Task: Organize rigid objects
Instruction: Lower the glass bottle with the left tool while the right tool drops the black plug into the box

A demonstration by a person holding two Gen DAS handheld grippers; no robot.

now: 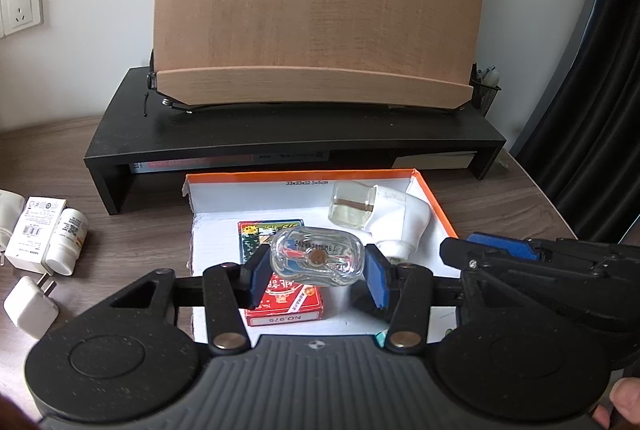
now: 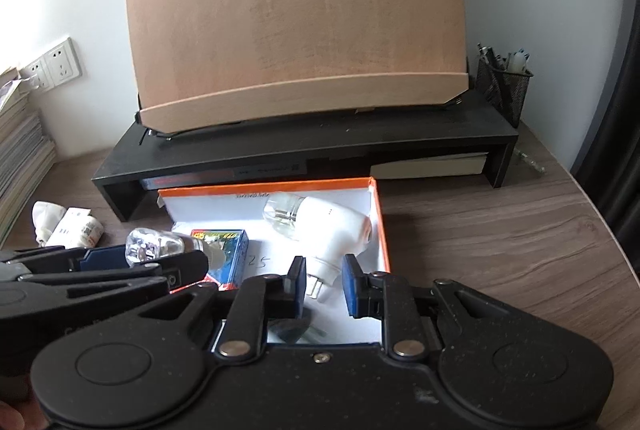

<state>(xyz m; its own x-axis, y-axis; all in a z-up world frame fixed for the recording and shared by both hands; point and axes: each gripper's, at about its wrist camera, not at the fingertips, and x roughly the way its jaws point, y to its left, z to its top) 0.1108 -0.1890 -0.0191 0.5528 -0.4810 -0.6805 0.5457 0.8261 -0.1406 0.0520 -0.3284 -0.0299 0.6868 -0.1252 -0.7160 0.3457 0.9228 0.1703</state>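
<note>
My left gripper (image 1: pixel 316 264) is shut on a clear glass bottle (image 1: pixel 316 256), which it holds above a white box with an orange rim (image 1: pixel 304 176). Under the bottle, inside the box, lie a red card pack (image 1: pixel 286 306) and a blue-green card pack (image 1: pixel 256 236). A white plug-in device with a small bottle (image 1: pixel 394 216) lies at the box's right side. My right gripper (image 2: pixel 325 286) hovers over the box's near right part with its blue pads close together and nothing gripped. The device's prongs (image 2: pixel 316 288) show behind the gap. The left gripper (image 2: pixel 140 260) with its clear bottle (image 2: pixel 154 248) also appears in the right wrist view.
Behind the box a black riser (image 1: pixel 280 138) carries a wooden book stand (image 1: pixel 320 10). White chargers (image 1: pixel 30 306) and a small white bottle (image 1: pixel 68 244) lie on the desk at left. A mesh pen holder (image 2: pixel 504 88) stands at the back right, with stacked papers (image 2: pixel 20 158) at the far left.
</note>
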